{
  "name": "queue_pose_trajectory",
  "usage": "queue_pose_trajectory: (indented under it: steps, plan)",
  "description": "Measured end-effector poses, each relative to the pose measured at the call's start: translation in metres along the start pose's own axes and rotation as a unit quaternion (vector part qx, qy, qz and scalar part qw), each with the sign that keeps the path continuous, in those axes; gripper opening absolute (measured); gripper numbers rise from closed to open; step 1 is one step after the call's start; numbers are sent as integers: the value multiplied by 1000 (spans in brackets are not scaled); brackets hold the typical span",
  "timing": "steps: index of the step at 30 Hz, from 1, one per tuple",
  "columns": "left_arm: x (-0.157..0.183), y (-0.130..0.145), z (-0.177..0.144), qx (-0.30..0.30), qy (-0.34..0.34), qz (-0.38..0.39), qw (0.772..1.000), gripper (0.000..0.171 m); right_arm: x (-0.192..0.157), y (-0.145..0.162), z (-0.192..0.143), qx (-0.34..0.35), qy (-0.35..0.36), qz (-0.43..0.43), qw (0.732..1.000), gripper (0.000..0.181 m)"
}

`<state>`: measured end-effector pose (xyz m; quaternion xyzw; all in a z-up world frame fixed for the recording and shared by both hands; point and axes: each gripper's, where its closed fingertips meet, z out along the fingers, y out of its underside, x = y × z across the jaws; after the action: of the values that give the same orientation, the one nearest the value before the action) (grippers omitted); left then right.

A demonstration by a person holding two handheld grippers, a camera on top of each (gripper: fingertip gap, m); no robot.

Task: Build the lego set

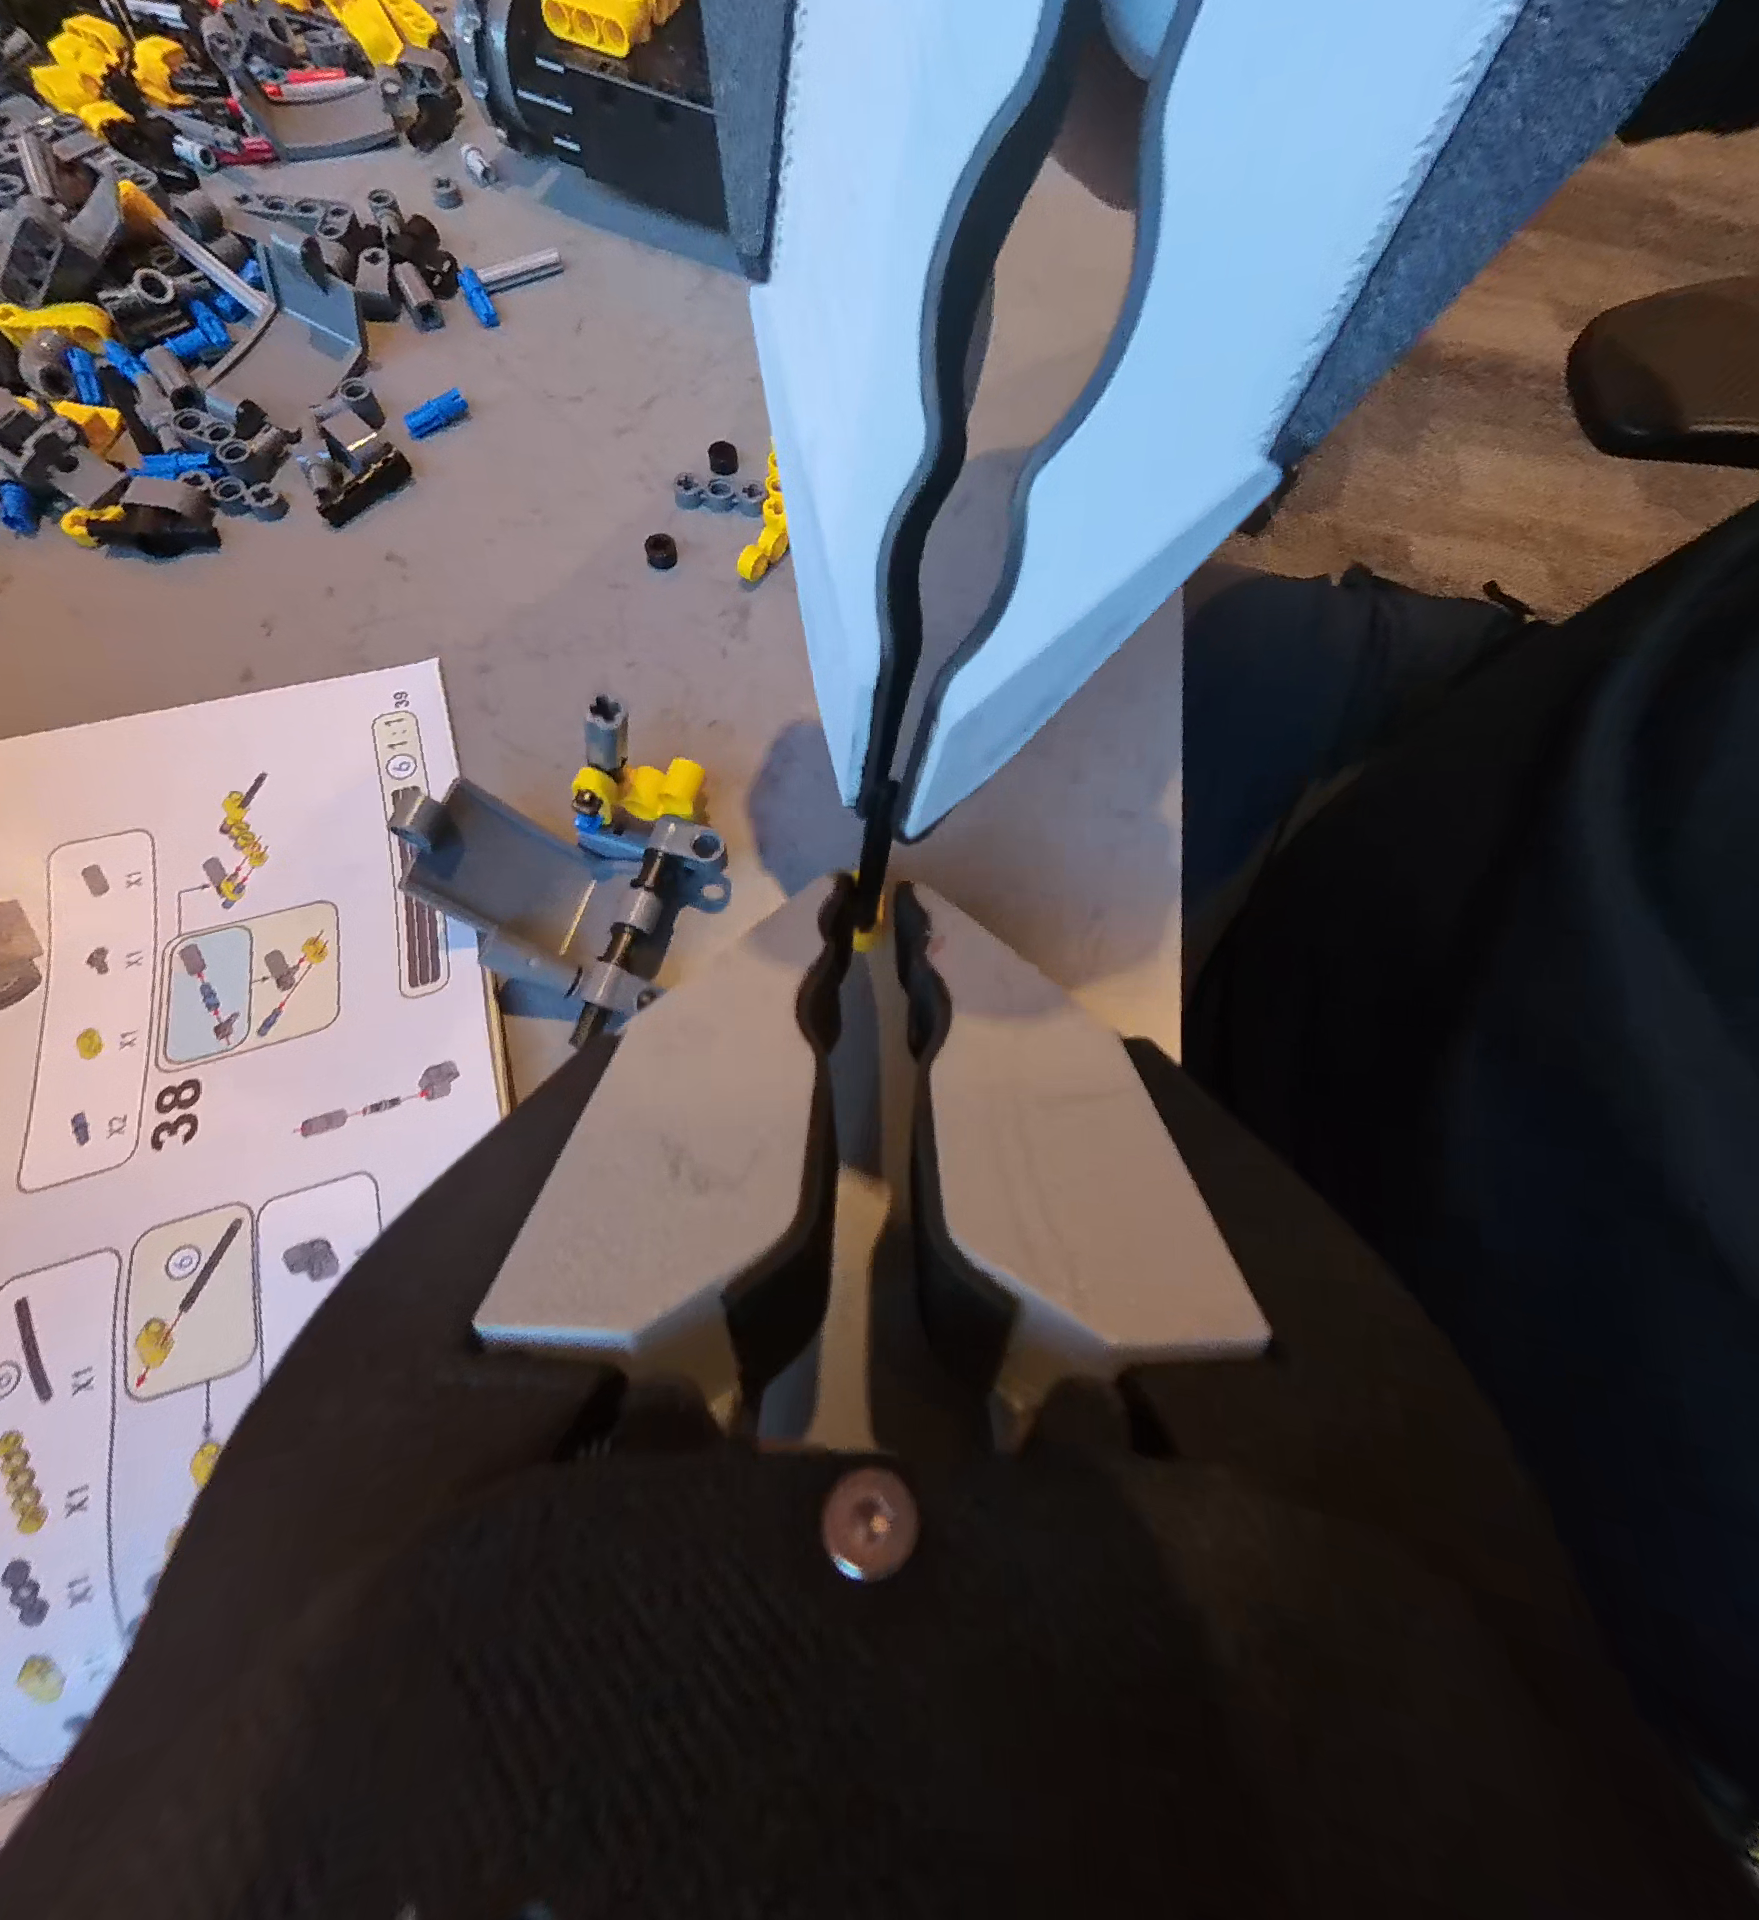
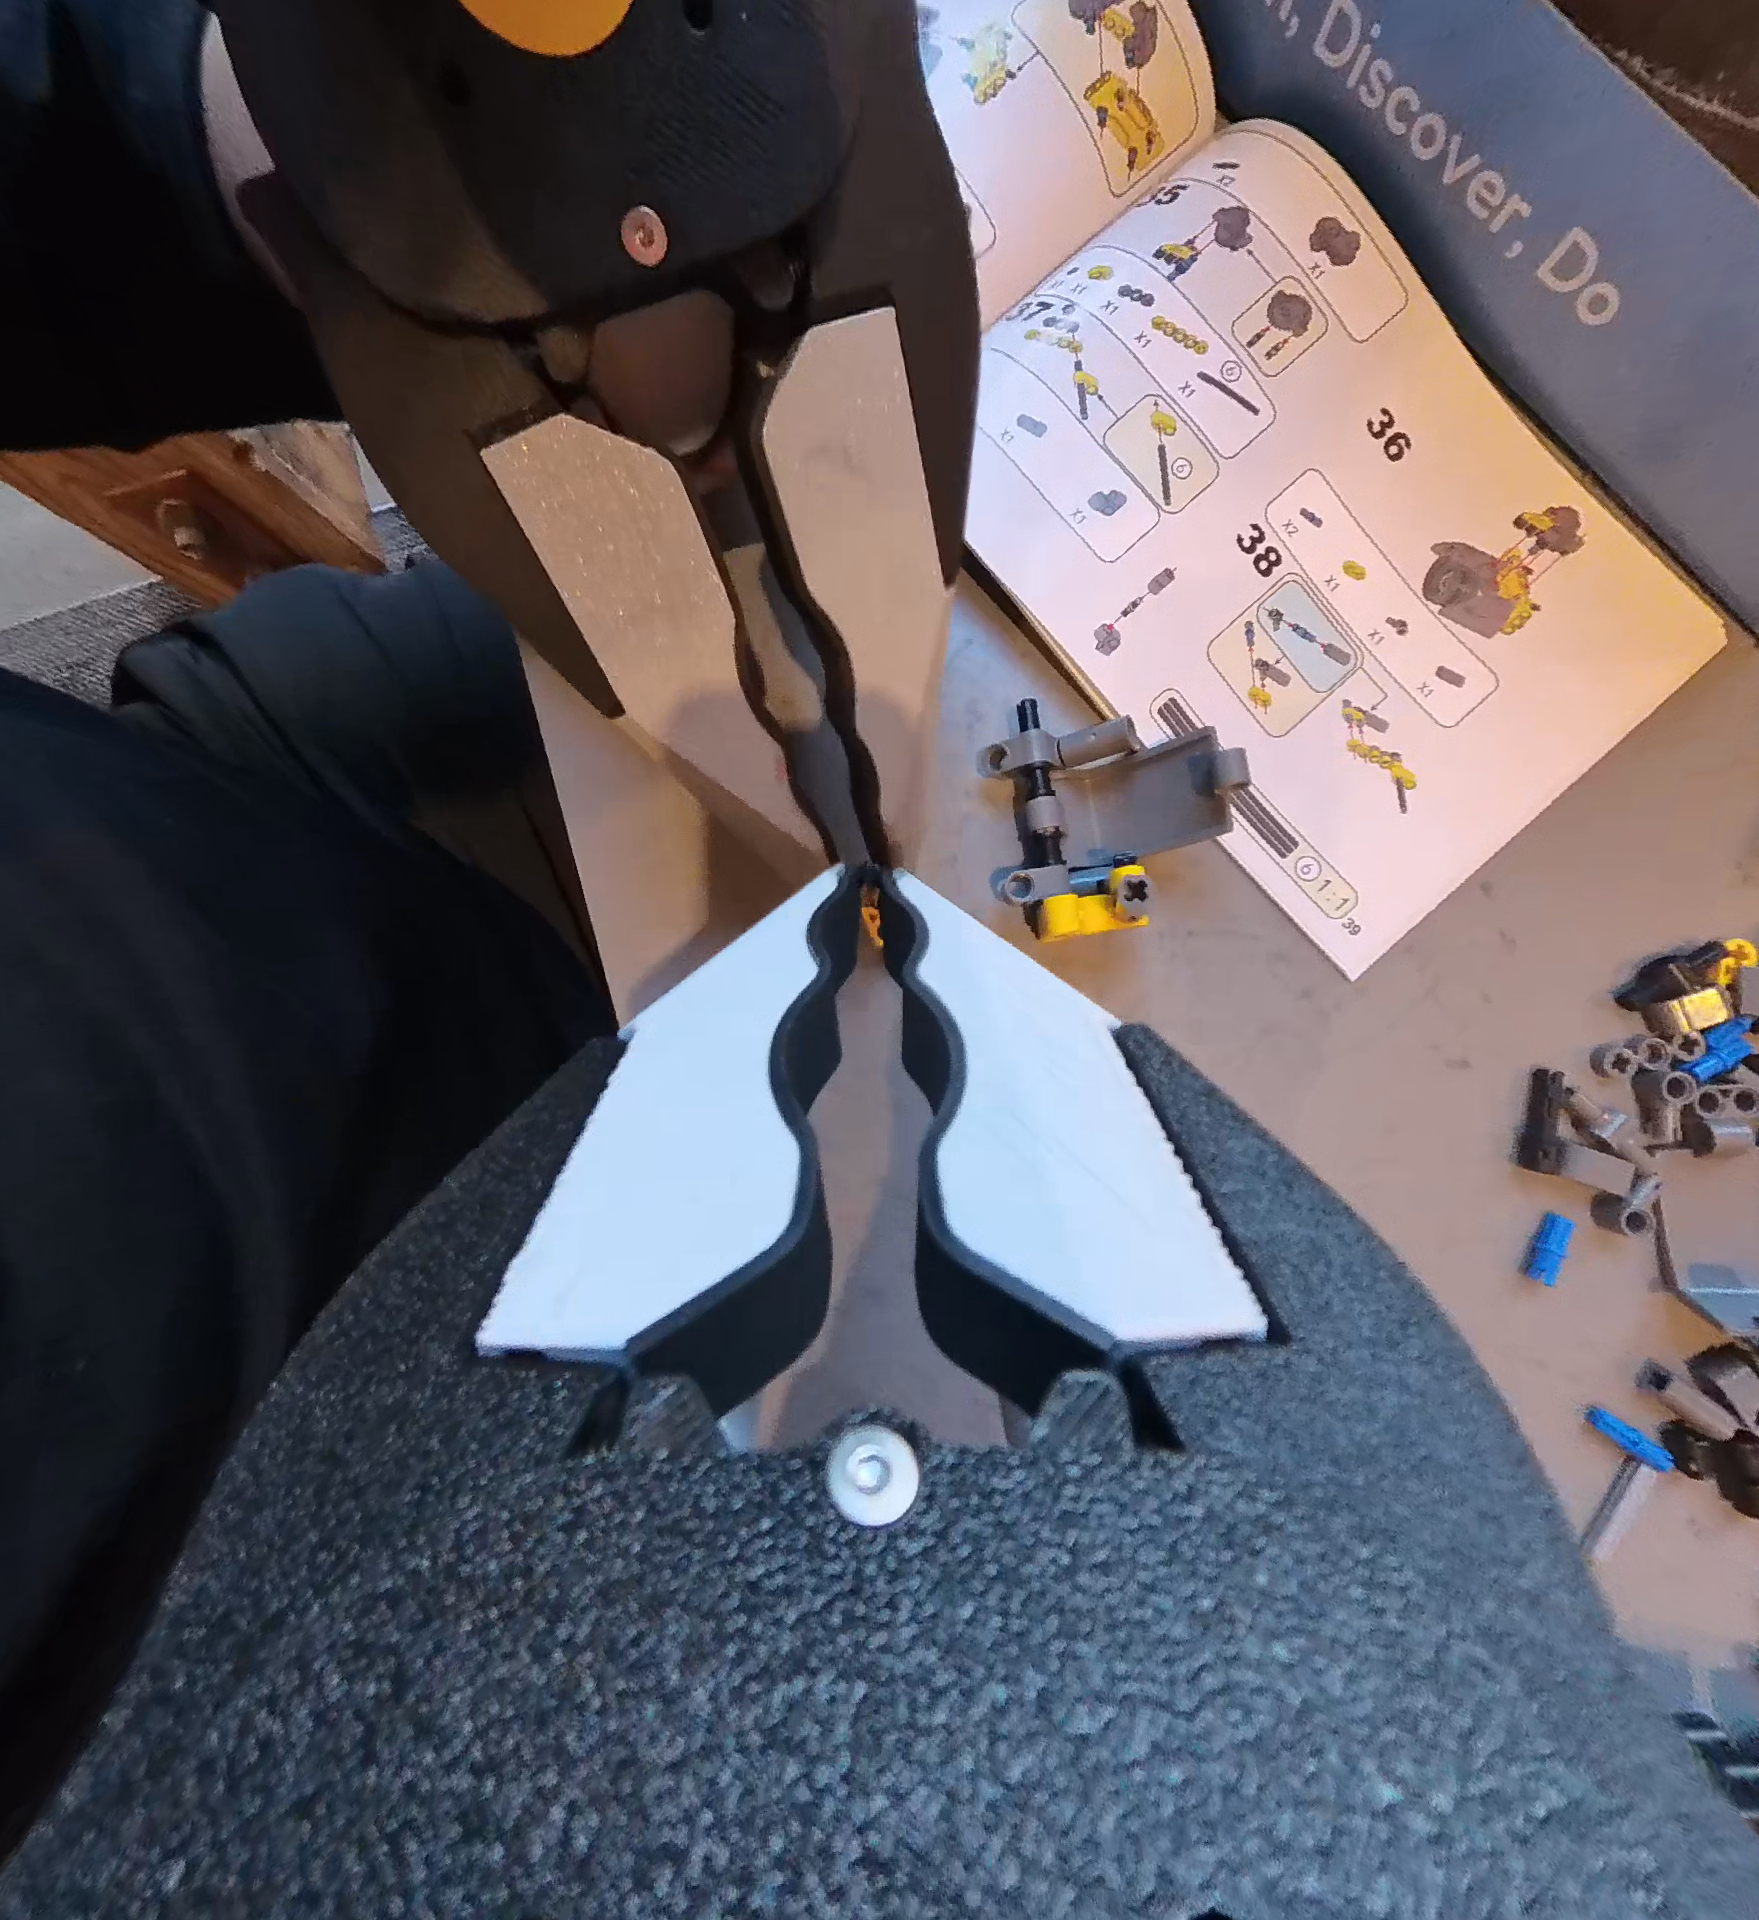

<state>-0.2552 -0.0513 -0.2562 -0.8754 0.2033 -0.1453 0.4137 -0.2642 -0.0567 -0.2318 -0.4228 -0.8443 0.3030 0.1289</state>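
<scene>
Our left gripper (image 1: 867, 902) pinches a small yellow piece (image 1: 867, 933) at its tips; our right gripper (image 2: 867, 883), tip to tip with it, clamps a thin black axle (image 1: 873, 852) entering that piece. Just beside, a grey sub-assembly (image 1: 584, 904) touches the open instruction booklet (image 1: 179, 1039); bare table (image 1: 563, 582) separates these from the loose parts pile (image 1: 127, 343).

Grey tabletop (image 1: 563, 582), open instruction booklet (image 1: 179, 987) lying flat, small grey-and-yellow brick assembly (image 1: 584, 883) touching booklet's corner, heap of loose grey, blue and yellow pieces (image 1: 127, 343) well beyond booklet.
</scene>
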Motion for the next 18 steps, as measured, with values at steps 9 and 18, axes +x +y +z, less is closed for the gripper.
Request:
queue_pose_trajectory:
  steps: [9,18]
  plan:
    - [-2,3,4,-13,-6,7,1000,3,0,1,4,-15,0,-2,1000,3]
    - [-3,6,8,-24,-16,-5,1000,4,0,4,8,-1,-16,11,1000,3]
